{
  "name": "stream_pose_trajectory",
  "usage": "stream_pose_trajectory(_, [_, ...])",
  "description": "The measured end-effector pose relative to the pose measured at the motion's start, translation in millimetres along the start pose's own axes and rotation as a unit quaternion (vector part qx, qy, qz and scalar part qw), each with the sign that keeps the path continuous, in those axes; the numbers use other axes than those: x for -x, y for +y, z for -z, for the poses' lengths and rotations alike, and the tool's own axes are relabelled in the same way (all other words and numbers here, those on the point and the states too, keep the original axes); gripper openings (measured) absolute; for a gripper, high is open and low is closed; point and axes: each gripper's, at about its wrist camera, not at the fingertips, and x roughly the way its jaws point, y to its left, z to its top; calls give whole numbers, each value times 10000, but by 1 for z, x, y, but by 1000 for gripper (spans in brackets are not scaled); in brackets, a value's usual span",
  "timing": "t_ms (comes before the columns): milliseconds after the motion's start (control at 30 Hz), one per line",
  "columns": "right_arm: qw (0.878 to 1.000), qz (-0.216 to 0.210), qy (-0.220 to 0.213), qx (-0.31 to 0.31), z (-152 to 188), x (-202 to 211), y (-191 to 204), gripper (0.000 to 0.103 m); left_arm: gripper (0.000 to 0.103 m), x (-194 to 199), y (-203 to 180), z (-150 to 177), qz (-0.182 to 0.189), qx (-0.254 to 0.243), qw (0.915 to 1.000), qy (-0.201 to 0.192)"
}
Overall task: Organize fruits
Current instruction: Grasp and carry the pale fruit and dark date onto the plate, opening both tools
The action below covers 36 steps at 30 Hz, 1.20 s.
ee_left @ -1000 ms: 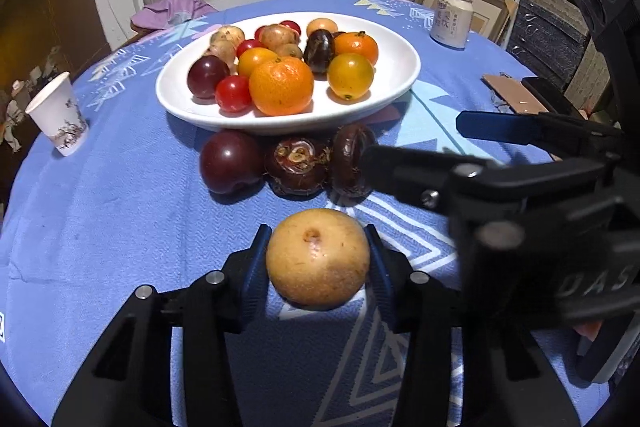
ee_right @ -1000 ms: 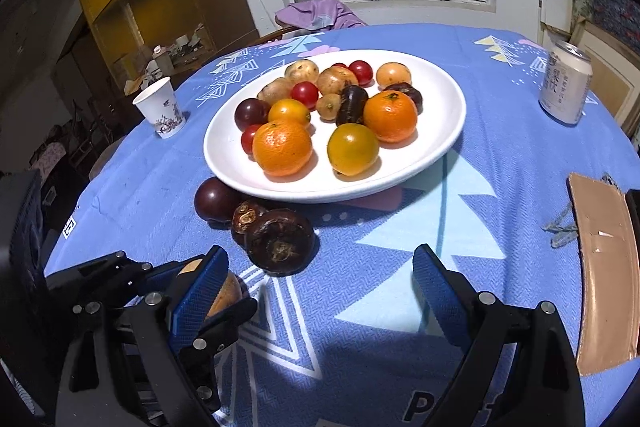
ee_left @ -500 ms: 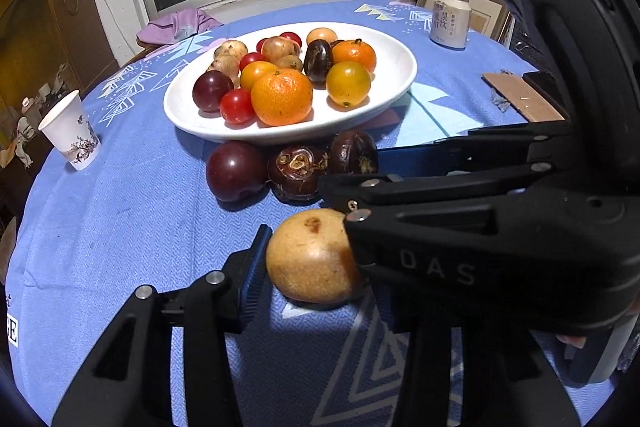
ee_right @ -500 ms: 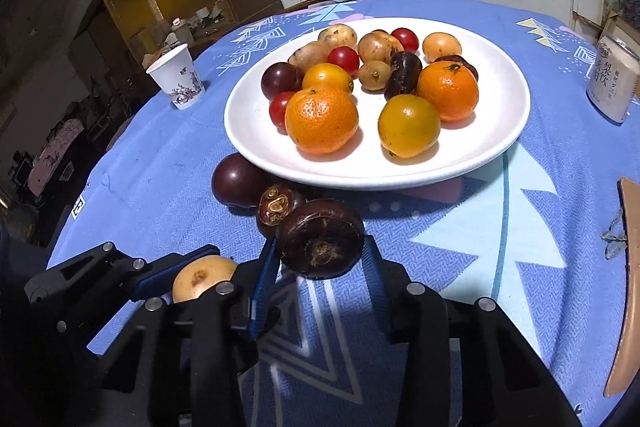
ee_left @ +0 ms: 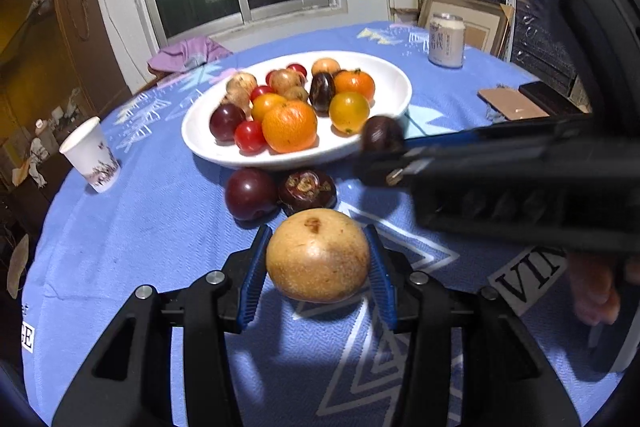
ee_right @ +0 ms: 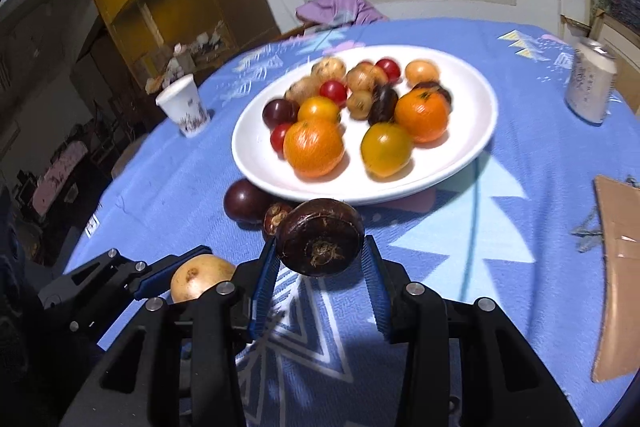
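Clamping a dark mangosteen (ee_right: 320, 242) in the right gripper (ee_right: 320, 267), lifted off the blue tablecloth (ee_right: 500, 267) and hovering just short of the white plate's (ee_right: 472, 163) near rim. Squeezing a tan round fruit (ee_left: 318, 254) in the left gripper (ee_left: 318, 267), low over the cloth, farther back from the plate (ee_left: 396, 87). Lying straight ahead and slightly up: open plate space right of the oranges, nearer the right gripper. Crossing in front of the left, reaching level across.
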Motion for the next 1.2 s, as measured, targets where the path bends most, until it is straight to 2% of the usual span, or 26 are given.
stream_pose_trajectory(100, [9986,-23,-446,-270,-10,29,-14,42,46,14,14,-9,65,221,9995,-193])
stream_pose_trajectory(200, [9955,182,-826,-417,-28,49,-28,42,46,23,36,-31,120,520,9981,-323])
stream_pose_trajectory(267, [9940,286,-934,-489,-47,55,-36,42,46,23,50,-55,-54,571,9975,-416])
stream_pose_trajectory(433, [9924,435,-1045,-494,-94,48,-44,42,46,1,75,-108,-126,884,9949,-473])
stream_pose_trajectory(633, [9944,616,-789,-326,-115,-8,-45,42,46,-56,89,-133,-116,1247,9918,-248])
stream_pose_trajectory(833, [9956,783,-495,-152,-129,-53,-47,42,46,-100,95,-135,-327,1154,9928,-20])
stream_pose_trajectory(1067, [9963,825,-223,-91,-130,-94,-49,42,46,-132,95,-128,-304,1052,9938,174])
stream_pose_trajectory(1200, [9965,806,-157,-136,-129,-99,-53,42,46,-136,90,-129,-367,932,9949,138])
